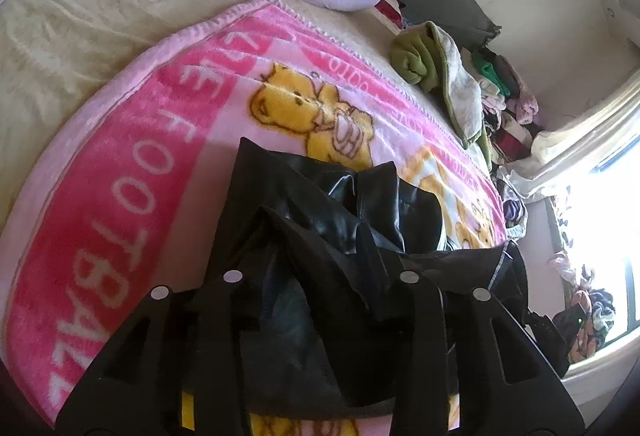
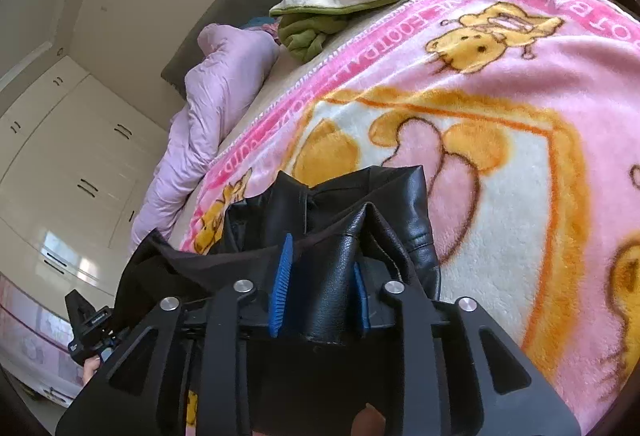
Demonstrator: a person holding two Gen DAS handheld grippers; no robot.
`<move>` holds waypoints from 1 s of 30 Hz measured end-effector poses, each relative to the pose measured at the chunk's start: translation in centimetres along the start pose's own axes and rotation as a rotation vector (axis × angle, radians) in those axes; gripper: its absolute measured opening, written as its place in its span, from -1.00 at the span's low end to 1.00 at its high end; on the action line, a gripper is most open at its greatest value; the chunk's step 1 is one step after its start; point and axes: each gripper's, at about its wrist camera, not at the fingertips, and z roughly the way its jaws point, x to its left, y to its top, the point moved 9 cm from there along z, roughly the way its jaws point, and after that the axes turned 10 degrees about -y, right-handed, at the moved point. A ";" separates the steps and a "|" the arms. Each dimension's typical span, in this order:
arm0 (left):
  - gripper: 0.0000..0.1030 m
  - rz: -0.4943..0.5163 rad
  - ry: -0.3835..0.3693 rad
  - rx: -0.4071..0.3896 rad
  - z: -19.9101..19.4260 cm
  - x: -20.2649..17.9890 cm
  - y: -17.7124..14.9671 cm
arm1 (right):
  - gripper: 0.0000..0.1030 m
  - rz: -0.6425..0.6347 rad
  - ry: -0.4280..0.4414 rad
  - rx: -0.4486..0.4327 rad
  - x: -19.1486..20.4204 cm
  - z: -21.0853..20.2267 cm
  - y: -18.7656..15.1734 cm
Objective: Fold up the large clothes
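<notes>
- Right wrist view: the right gripper (image 2: 320, 276) has a raised fold of the black, glossy leather-like jacket (image 2: 384, 204) between its blue pads (image 2: 280, 284). The jaws stand part open; the left pad seems to stand slightly off the fold, so whether they pinch or merely flank it I cannot tell.
- Left wrist view: the left gripper (image 1: 320, 248) has a ridge of the same black jacket (image 1: 344, 196) bunched between its dark fingers. Its jaws are also part open, and the pads are hidden by cloth, so the grip cannot be read.
- The jacket lies on the pink fleece blanket printed with yellow bears (image 2: 500, 140), spread over the bed, and a taut stretch of it runs between the two grippers.
- Judged step: laying the held edge down onto the blanket and letting go.
- To do it well, both ends should come down level, so the edge lands straight and the stiff leather does not buckle.
- Free the jaws only once the cloth rests on the blanket, then draw back along the fingers so nothing snags and drags the fold open.
- A green-and-cream garment (image 2: 344, 0) and a lilac quilt (image 2: 208, 116) lie well apart, near the headboard.
</notes>
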 end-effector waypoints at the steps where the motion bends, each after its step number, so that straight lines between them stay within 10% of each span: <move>1: -0.36 -0.001 -0.003 -0.003 0.0 0.0 0.0 | -0.37 0.000 0.004 0.000 0.0 0.0 0.0; 13: 0.11 0.025 -0.030 -0.094 -0.9 -0.8 1.4 | 0.51 -0.032 -0.016 -0.085 0.4 -0.9 1.1; 29: 0.15 0.369 0.285 0.034 5.0 2.7 0.0 | 0.37 -0.368 -0.374 -0.123 -0.5 3.9 1.5; 30: -0.09 0.378 0.280 0.037 5.5 2.8 -0.1 | 0.29 -0.377 -0.385 -0.114 -0.7 4.4 1.3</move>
